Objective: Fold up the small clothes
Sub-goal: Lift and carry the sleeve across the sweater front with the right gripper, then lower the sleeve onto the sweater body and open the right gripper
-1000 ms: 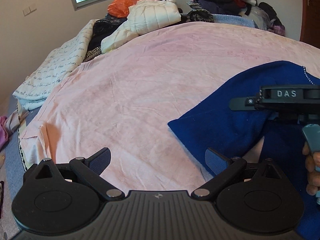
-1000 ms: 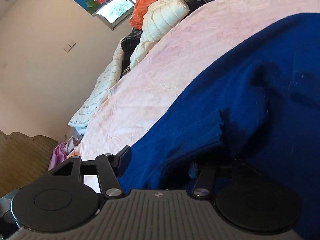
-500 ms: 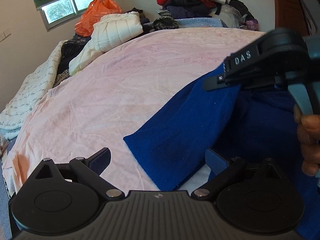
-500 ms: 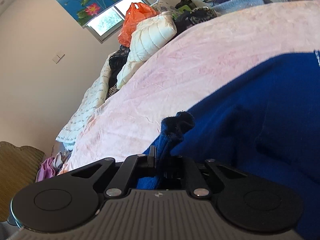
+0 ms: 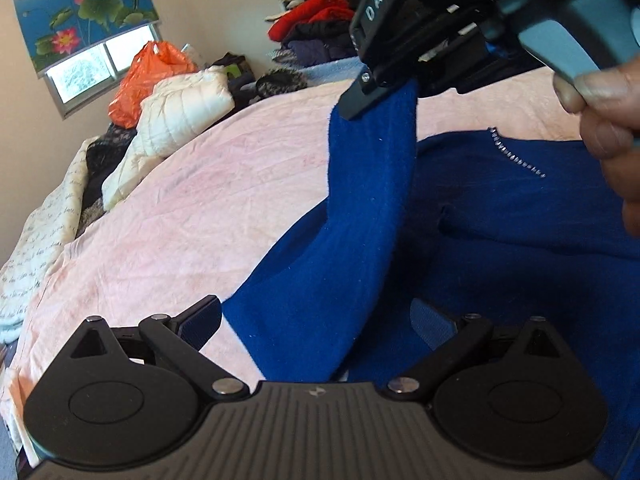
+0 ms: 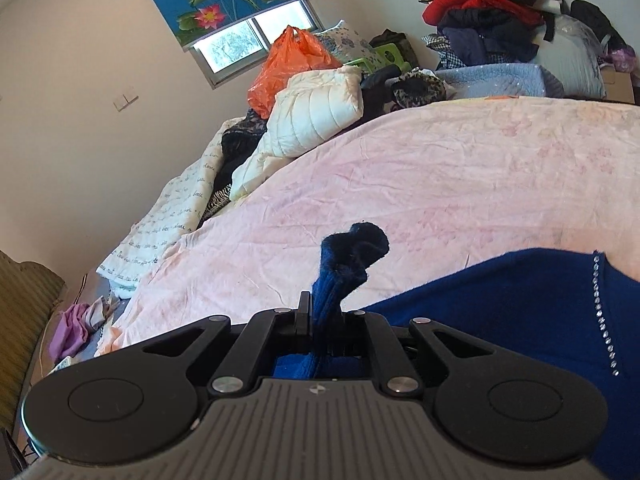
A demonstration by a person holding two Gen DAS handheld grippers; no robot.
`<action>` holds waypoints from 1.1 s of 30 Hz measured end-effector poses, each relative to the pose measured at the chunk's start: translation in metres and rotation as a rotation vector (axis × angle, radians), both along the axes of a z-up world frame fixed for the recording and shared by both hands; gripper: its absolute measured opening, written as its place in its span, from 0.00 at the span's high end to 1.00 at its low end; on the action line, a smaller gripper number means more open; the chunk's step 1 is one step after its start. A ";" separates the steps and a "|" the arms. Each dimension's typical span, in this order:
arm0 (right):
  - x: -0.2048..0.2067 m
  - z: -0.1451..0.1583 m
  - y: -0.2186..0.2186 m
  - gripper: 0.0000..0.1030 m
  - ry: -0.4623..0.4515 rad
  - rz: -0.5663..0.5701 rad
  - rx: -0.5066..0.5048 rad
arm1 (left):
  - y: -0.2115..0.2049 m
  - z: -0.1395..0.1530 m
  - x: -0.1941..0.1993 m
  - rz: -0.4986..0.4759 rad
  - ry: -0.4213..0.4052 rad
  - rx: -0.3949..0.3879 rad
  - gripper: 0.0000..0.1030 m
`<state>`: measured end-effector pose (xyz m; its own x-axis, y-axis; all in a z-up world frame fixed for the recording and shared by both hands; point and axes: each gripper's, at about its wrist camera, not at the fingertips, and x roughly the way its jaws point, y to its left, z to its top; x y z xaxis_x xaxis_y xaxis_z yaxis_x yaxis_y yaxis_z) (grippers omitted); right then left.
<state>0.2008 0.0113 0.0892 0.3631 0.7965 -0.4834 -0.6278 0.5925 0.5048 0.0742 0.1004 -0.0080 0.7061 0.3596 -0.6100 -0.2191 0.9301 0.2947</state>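
Observation:
A dark blue knitted sweater (image 5: 520, 216) with a line of small studs lies on the pink bedspread (image 5: 208, 208). Its sleeve (image 5: 360, 208) is lifted off the bed and hangs taut from my right gripper (image 5: 384, 92), seen at the top of the left wrist view with a person's hand on its handle. In the right wrist view my right gripper (image 6: 320, 316) is shut on the sleeve's ribbed cuff (image 6: 348, 256), which sticks up between the pads. My left gripper (image 5: 316, 320) stands open low over the bed, the hanging sleeve's lower part between its fingers without contact.
A white quilted jacket (image 6: 316, 112), an orange plastic bag (image 6: 288, 68) and dark clothes lie at the bed's far edge under the window. A pile of red and dark clothes (image 6: 488, 12) sits at the far right. A printed quilt (image 6: 160, 232) drapes the left side.
My right gripper closed on the sleeve's cuff and rose, pulling the sleeve up off the bed. My left gripper slid sideways toward the sweater, staying open.

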 end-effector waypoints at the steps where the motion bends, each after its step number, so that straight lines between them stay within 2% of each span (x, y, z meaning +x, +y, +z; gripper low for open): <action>1: 0.002 0.002 -0.003 0.90 0.001 -0.001 0.003 | -0.003 0.000 0.002 -0.014 -0.012 0.006 0.01; 6: 0.010 0.015 -0.026 0.90 0.018 -0.032 0.081 | -0.016 -0.003 0.018 -0.069 -0.033 0.021 0.02; 10: 0.012 0.024 -0.051 0.90 -0.010 -0.086 0.114 | -0.018 -0.004 0.036 0.008 -0.058 0.062 0.01; 14: 0.021 0.020 -0.090 0.90 -0.011 -0.192 0.134 | -0.001 0.001 0.058 0.099 -0.075 0.033 0.02; 18: 0.031 0.008 -0.129 0.90 0.010 -0.310 0.157 | 0.005 0.003 0.078 0.134 -0.053 0.001 0.02; 22: 0.031 -0.005 -0.160 0.90 0.003 -0.406 0.148 | -0.003 0.006 0.069 0.031 -0.027 -0.078 0.02; 27: 0.028 -0.031 -0.190 0.90 0.045 -0.489 0.158 | -0.022 0.003 0.043 -0.120 0.013 -0.127 0.02; 33: 0.023 -0.056 -0.204 0.90 0.087 -0.525 0.165 | -0.032 0.000 0.031 -0.119 0.027 -0.146 0.02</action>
<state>0.2242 -0.1927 0.0335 0.6963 0.5866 -0.4135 -0.2213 0.7235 0.6538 0.1055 0.0685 -0.0079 0.7214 0.1806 -0.6686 -0.0987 0.9824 0.1588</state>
